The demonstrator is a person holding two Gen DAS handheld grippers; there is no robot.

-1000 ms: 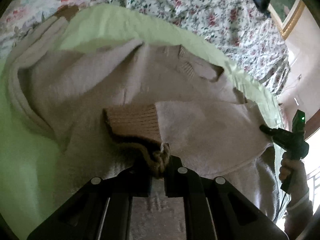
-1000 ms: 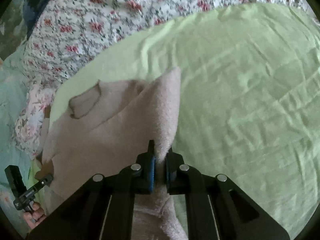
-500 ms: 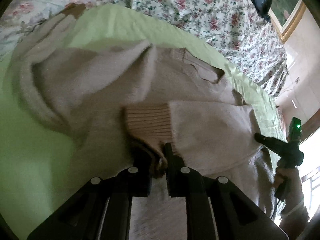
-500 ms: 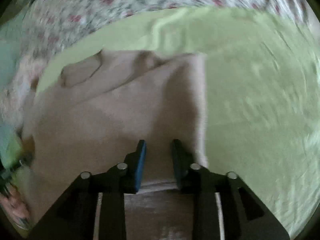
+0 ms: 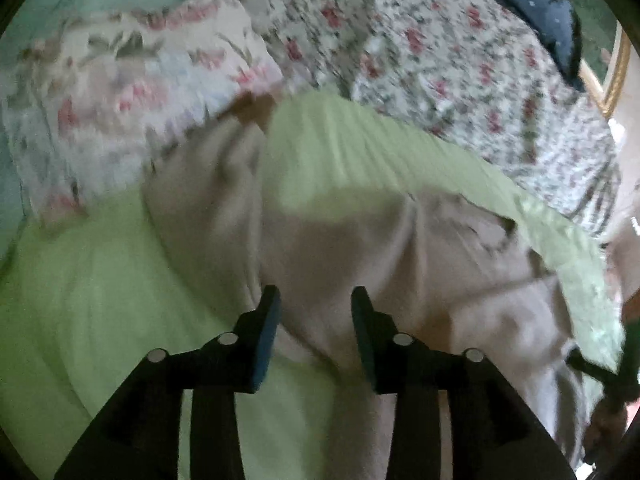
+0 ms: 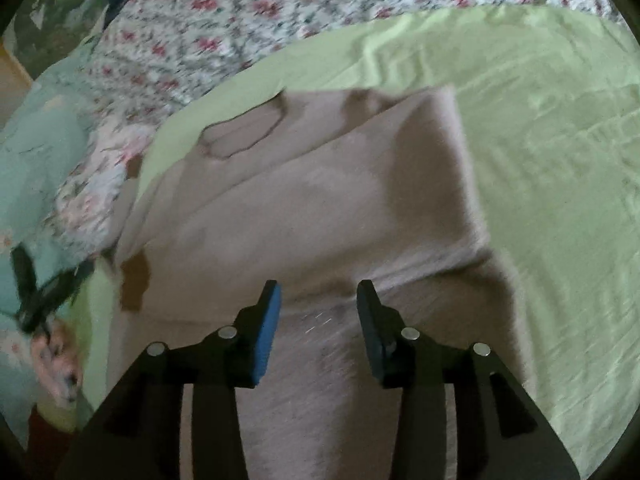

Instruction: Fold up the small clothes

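Observation:
A beige knit sweater (image 5: 360, 248) lies on a light green sheet (image 5: 100, 280). In the right wrist view the sweater (image 6: 320, 208) has its right sleeve folded across the body, neck opening (image 6: 240, 136) at the far left, and a brown cuff (image 6: 134, 284) at its left edge. My left gripper (image 5: 314, 300) is open and empty, just above the sweater's left edge. My right gripper (image 6: 318, 296) is open and empty over the sweater's lower body. The left gripper also shows in the right wrist view (image 6: 36, 292), at the far left. Both views are motion-blurred.
A floral quilt (image 5: 440, 60) and a floral pillow (image 5: 120, 92) lie beyond the green sheet. A dark blue object (image 5: 552, 12) sits at the far right corner by a gilded frame (image 5: 612, 76). Bare green sheet (image 6: 560, 160) spreads right of the sweater.
Both grippers have opened: the left let go of the brown cuff, the right let go of the sleeve fold. The sleeve now lies across the body. Both grippers have drawn back.

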